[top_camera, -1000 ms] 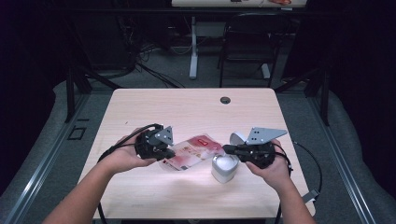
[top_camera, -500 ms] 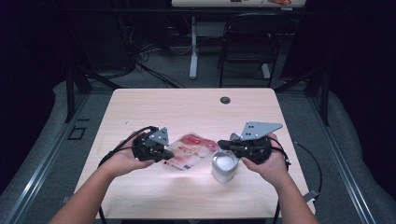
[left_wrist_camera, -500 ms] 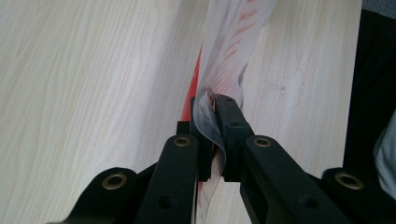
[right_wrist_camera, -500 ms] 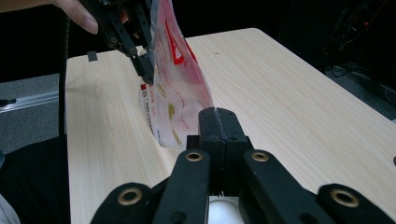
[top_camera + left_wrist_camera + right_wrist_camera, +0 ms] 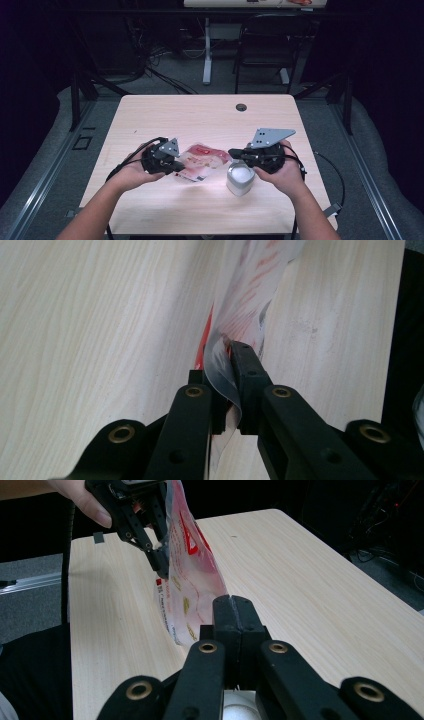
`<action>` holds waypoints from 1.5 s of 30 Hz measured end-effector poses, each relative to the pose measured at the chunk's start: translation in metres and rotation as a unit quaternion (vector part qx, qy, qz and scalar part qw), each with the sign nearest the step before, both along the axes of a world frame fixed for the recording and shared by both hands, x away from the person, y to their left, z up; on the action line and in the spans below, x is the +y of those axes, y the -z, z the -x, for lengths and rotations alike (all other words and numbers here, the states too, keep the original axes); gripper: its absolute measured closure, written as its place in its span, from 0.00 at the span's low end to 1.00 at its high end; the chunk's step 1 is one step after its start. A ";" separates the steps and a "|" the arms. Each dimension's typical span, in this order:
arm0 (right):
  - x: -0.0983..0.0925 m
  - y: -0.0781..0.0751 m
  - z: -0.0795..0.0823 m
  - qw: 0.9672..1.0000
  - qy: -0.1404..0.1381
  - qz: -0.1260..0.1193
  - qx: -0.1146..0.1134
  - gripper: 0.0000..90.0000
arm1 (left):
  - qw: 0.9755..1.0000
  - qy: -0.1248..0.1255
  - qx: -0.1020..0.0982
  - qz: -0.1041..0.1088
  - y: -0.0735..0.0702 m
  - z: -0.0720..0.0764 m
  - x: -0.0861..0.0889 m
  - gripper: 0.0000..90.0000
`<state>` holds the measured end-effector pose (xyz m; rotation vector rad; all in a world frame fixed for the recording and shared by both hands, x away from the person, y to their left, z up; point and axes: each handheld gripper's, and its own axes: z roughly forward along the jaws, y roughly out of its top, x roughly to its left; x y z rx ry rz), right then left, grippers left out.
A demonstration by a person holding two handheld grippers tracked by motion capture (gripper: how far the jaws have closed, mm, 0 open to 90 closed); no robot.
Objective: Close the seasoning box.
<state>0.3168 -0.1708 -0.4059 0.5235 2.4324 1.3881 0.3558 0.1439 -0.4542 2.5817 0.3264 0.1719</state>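
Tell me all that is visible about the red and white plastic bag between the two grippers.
The plastic bag is a thin, glossy pouch, partly clear, printed in red and white with small text and pictures. It hangs stretched above the wooden table, between both grippers. The left gripper pinches one curled, clear edge; the right gripper is shut on the opposite edge. The film bends and wrinkles near both grips. A white container stands beside it, under the right gripper.

both grippers matte black. left gripper, lower left of the high view: small grey three-cornered plate on top, black cable looping off its left side. right gripper, lower right: bigger grey plate with drilled holes, black cable curling off to the right. jaws are flat black bars with brass-coloured pivot rivets and small screw holes. forearms bare, no sleeves.
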 end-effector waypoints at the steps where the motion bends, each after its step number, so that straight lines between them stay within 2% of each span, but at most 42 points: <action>1: 0.000 0.000 0.000 1.000 0.000 0.000 0.000 1.00 | 1.000 0.000 -0.001 -0.006 0.002 0.000 0.000 0.96; 2: 0.002 0.000 -0.001 1.000 -0.004 -0.006 0.001 1.00 | 1.000 0.000 0.000 -0.008 0.006 0.000 -0.002 0.97; 6: 0.010 0.004 -0.002 1.000 -0.009 0.000 0.004 1.00 | 1.000 0.000 0.007 -0.015 0.014 -0.001 -0.002 0.99; 10: 0.015 0.011 -0.004 1.000 -0.011 0.003 0.009 1.00 | 1.000 -0.003 0.002 0.001 0.019 -0.001 0.002 1.00; 15: 0.015 0.014 -0.007 1.000 -0.003 -0.003 0.012 1.00 | 1.000 0.000 0.001 0.004 0.020 0.000 0.005 1.00; 19: 0.015 0.017 -0.009 1.000 0.002 0.005 0.016 1.00 | 1.000 -0.001 0.000 0.008 0.020 0.000 0.008 1.00; 21: 0.016 0.019 -0.010 1.000 0.006 0.006 0.016 0.98 | 1.000 0.000 -0.001 0.008 0.021 0.001 0.009 1.00; 22: 0.018 0.021 -0.011 1.000 0.015 0.020 0.013 0.94 | 1.000 0.001 -0.003 0.011 0.022 0.002 0.012 1.00; 25: 0.020 0.026 -0.014 0.999 0.020 0.030 0.017 0.93 | 1.000 0.001 -0.008 0.018 0.023 0.005 0.017 1.00; 27: 0.021 0.028 -0.015 0.999 0.022 0.032 0.017 0.93 | 1.000 0.004 -0.012 0.021 0.024 0.006 0.020 1.00; 36: 0.035 0.040 -0.024 0.998 0.030 0.044 0.024 0.79 | 0.999 0.008 -0.021 0.035 0.028 0.012 0.033 1.00; 39: 0.038 0.043 -0.026 0.998 0.030 0.047 0.028 0.80 | 0.999 0.009 -0.021 0.037 0.029 0.014 0.035 1.00; 41: 0.042 0.047 -0.029 0.997 0.026 0.056 0.035 0.86 | 0.999 0.006 -0.020 0.040 0.030 0.014 0.038 1.00; 42: 0.042 0.047 -0.029 0.997 0.026 0.056 0.035 0.86 | 0.999 0.006 -0.020 0.040 0.030 0.014 0.038 1.00; 45: 0.045 0.048 -0.030 0.998 0.013 0.049 0.035 0.95 | 0.999 0.002 -0.021 0.040 0.031 0.014 0.040 1.00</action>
